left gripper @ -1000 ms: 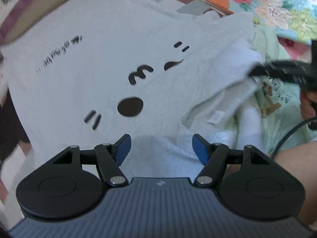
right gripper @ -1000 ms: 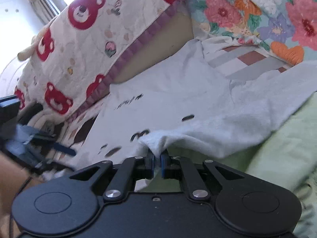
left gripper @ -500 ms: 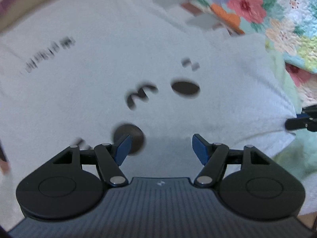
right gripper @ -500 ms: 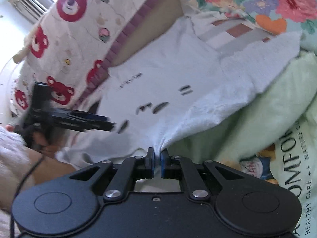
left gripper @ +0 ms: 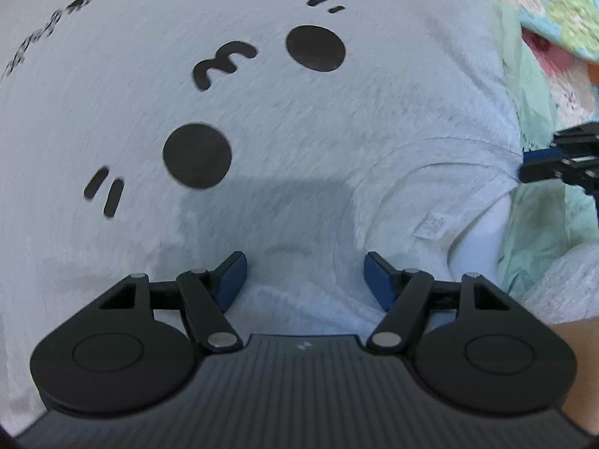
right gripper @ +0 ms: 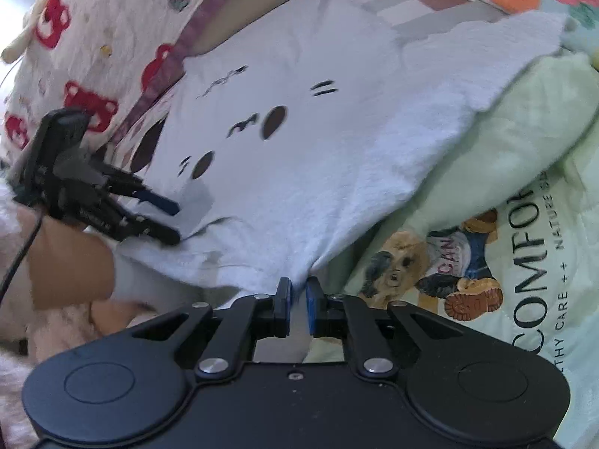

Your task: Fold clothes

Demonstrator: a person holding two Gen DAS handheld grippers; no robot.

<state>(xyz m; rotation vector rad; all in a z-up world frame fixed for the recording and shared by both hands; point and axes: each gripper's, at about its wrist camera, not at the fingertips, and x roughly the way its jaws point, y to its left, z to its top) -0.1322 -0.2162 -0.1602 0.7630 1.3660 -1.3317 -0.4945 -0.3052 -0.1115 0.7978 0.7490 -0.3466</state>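
On the bed, across the pale green quilt (right gripper: 498, 157), the white T-shirt (left gripper: 262, 112) now lies spread wide and face up, its printed face fully on show. A second ago the right-hand side was doubled over the front, hiding one eye spot; that flap has been drawn back out toward the quilt's near edge, so both black eye spots (left gripper: 197, 155) and the curly mouth show clean. That reads as opening out and flattening, the groundwork a fold needs, rather than a fold itself.

The shirt runs from the bear-print cover (right gripper: 75, 56) at the far side down to the near edge, where the neckline and its small label (left gripper: 430, 224) sit. The cloth looks soft, faintly fuzzy, with a few shallow wrinkles near the collar.

The right gripper (right gripper: 297, 310) has its blue pads pinched nearly together on the shirt's shoulder edge, cloth pulled taut into a little peak between them. The left gripper (left gripper: 305, 280) has swung in lower over the collar area, fingers spread wide, holding nothing, its shadow falling on the fabric just ahead.
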